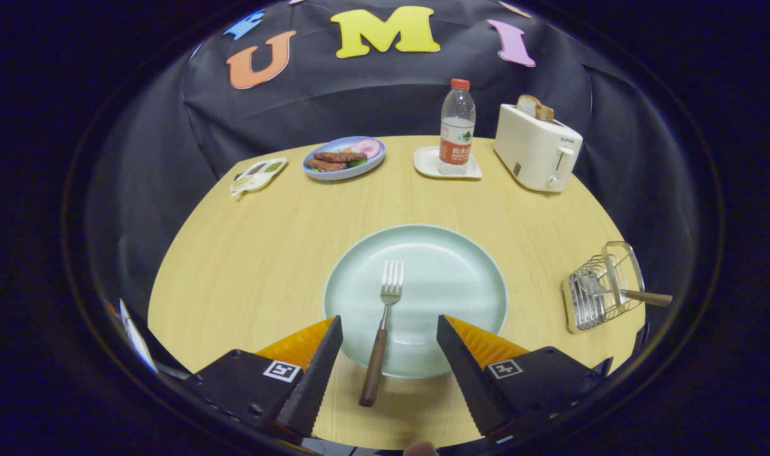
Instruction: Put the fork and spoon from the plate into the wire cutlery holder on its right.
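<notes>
Currently your hand-held gripper is released, fingers spread wide, with the fork lying between them and untouched. The fork rests tines-up on the plate, its wooden handle overhanging the plate's near rim onto the worktop. To the right of the plate sits the wire cutlery holder, tipped on its side, with a wooden handle poking out of it; likely the spoon, bowl hidden, so I cannot confirm.

Risks, as I judge them:
- Handle is slim, round, smooth wood; if you close off-centre it may roll or pivot out of the fingers.
- Plate is glossy and shallow with a raised rim; a low approach could catch that rim and shove the plate.
- Holder is light open wire; a fork pushed in could slide it right of the plate toward the worktop edge, or the tines could snag between wires.
</notes>
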